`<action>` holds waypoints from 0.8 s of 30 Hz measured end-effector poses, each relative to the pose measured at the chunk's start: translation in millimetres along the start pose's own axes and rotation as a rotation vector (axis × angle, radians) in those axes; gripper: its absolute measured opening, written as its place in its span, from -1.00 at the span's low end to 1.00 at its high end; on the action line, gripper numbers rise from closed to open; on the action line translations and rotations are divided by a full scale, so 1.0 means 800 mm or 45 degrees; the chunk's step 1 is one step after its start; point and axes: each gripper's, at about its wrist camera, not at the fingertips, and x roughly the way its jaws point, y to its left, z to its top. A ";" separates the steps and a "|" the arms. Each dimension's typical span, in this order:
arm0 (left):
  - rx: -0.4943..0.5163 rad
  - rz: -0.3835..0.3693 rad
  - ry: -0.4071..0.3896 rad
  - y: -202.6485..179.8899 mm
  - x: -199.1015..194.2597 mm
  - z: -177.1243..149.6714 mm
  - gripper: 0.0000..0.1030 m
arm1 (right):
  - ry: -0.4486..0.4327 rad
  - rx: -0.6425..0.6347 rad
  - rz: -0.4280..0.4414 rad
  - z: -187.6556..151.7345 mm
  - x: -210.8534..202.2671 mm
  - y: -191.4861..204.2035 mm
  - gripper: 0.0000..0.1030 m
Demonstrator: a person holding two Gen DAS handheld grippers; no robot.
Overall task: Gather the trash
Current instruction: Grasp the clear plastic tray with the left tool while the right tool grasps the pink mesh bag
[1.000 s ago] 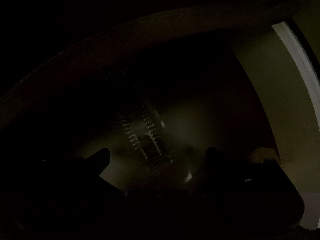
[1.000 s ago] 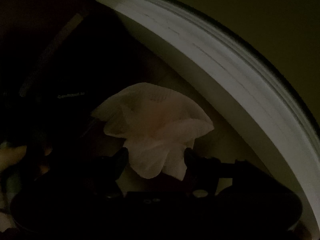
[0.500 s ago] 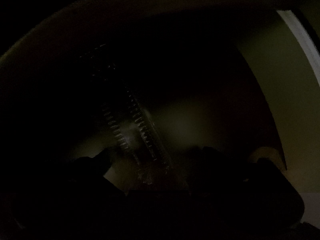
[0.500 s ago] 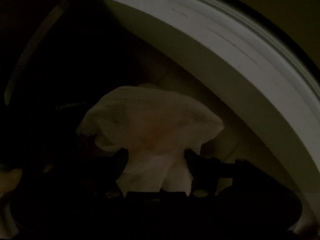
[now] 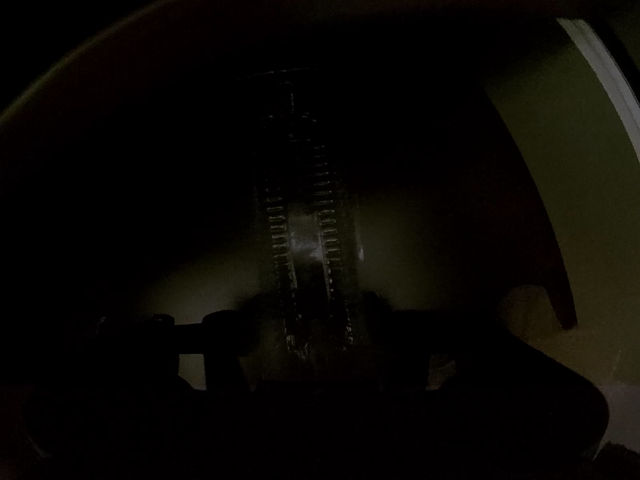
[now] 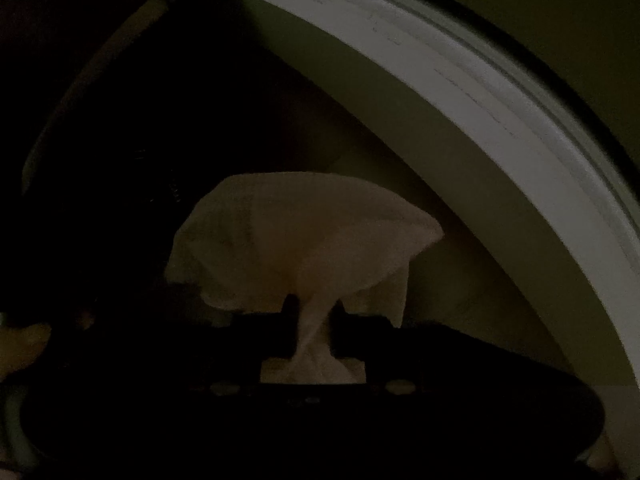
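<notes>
The scene is very dark. In the left wrist view a clear ribbed plastic bottle point(image 5: 304, 240) stands lengthwise between the fingers of my left gripper point(image 5: 316, 308). The jaws are closing and both dark fingers touch the bottle's sides. In the right wrist view a crumpled white tissue point(image 6: 304, 232) fans out above my right gripper point(image 6: 314, 312). Those jaws are also closing, and they pinch the tissue into a thin neck between the pads. Both grippers point down at a pale floor point(image 5: 400, 248).
A white skirting board point(image 6: 460, 92) curves across the upper right of the right wrist view and shows as a strip point(image 5: 608, 72) at the left wrist view's right edge. A dark mass, perhaps furniture point(image 6: 120, 120), fills the left. A dark panel edge point(image 5: 552, 280) hangs right of the bottle.
Both pairs of jaws have come together. The bottle, tilted before, now stands straight between the left fingers. The tissue, loose between wide right fingers before, is now squeezed at its base.
</notes>
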 end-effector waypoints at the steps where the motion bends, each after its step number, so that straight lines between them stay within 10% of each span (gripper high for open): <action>1: 0.018 0.004 -0.001 0.001 -0.002 -0.003 -0.07 | -0.004 0.002 -0.005 -0.002 -0.004 -0.002 -0.81; 24: 0.401 -0.095 0.111 0.040 -0.161 -0.127 -0.07 | -0.111 0.181 0.032 -0.093 -0.208 -0.022 -0.86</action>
